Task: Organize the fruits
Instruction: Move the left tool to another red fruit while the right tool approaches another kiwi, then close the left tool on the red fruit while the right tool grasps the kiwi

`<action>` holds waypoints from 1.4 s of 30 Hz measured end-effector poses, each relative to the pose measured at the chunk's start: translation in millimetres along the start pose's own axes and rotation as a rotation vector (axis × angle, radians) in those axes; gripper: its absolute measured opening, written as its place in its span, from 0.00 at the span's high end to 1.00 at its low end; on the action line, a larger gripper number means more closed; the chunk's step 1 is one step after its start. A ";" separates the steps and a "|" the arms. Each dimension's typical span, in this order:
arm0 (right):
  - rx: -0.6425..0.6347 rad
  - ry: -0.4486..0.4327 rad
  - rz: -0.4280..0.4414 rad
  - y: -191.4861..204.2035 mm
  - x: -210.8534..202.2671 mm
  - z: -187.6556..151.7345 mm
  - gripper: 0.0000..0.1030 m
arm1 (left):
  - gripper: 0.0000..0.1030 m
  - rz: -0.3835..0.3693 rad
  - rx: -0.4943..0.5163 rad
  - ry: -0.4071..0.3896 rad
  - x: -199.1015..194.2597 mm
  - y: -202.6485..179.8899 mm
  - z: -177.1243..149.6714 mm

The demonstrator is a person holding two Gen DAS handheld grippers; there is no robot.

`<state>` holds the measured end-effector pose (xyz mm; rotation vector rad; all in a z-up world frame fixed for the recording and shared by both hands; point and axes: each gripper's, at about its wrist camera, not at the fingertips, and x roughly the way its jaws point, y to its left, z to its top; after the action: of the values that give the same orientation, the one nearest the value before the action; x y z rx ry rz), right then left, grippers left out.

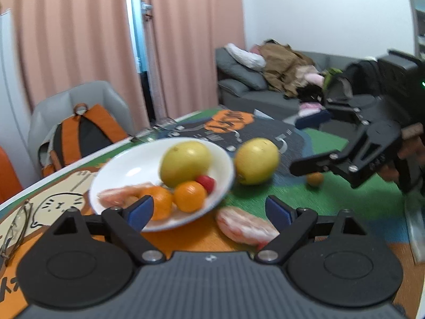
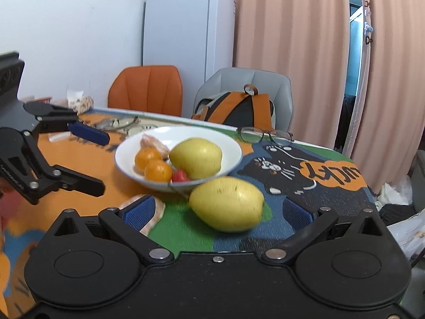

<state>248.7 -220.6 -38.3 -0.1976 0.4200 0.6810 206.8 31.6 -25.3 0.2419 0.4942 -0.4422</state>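
A white bowl point(image 1: 127, 170) point(image 2: 233, 146) on the cartoon tablecloth holds a yellow fruit point(image 1: 184, 163), two oranges point(image 1: 190, 196), a small red fruit point(image 1: 205, 183) and a pink peeled segment point(image 1: 119, 195). My left gripper point(image 1: 209, 210) stands open at the bowl's near rim, with nothing pressed between its blue pads. A second yellow fruit point(image 2: 227, 204) lies on the cloth just right of the bowl. It sits between the wide-open jaws of my right gripper point(image 2: 217, 214), untouched by either pad. Another pink segment point(image 1: 245, 226) lies by the left gripper's right finger. A small orange point(image 1: 314, 179) rests under the right gripper.
Glasses point(image 1: 16, 228) lie at the table's left, another pair point(image 2: 265, 134) behind the bowl. A grey chair with an orange backpack point(image 2: 239, 106) and an orange chair point(image 2: 147, 90) stand past the far edge. A sofa piled with clothes point(image 1: 265, 79) is beyond.
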 end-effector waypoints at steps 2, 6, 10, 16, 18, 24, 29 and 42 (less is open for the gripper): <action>-0.008 0.013 0.003 0.3 -1.4 -3.5 0.00 | 0.13 -0.020 0.015 0.016 0.3 -3.8 -3.7; -0.019 0.039 0.018 1.7 -4.6 -11.2 0.00 | 0.13 -0.052 0.007 0.029 -0.4 -5.2 -9.4; -0.025 0.050 0.025 3.1 -8.4 -16.7 0.00 | 0.13 -0.083 -0.002 0.039 0.2 -6.1 -13.5; -0.019 0.081 0.039 2.6 -10.9 -18.8 0.10 | 0.13 -0.114 0.022 0.064 1.9 -15.7 -16.8; -0.021 0.102 0.036 3.2 -9.6 -20.6 0.15 | 0.13 -0.133 0.024 0.069 2.1 -17.5 -17.6; -0.015 0.132 0.041 3.2 -8.8 -25.8 0.23 | 0.13 -0.142 0.029 0.102 6.3 -21.2 -18.8; -0.006 0.136 0.038 3.1 -11.2 -27.7 0.31 | 0.14 -0.169 0.023 0.128 10.5 -22.5 -21.7; 0.018 0.140 -0.014 -3.9 -14.7 -32.6 0.78 | 0.15 -0.219 0.047 0.155 15.5 -33.1 -26.3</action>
<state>230.8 -242.0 -60.9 -0.2318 0.5581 0.6520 193.1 5.7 -59.4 0.2697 0.6662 -0.6526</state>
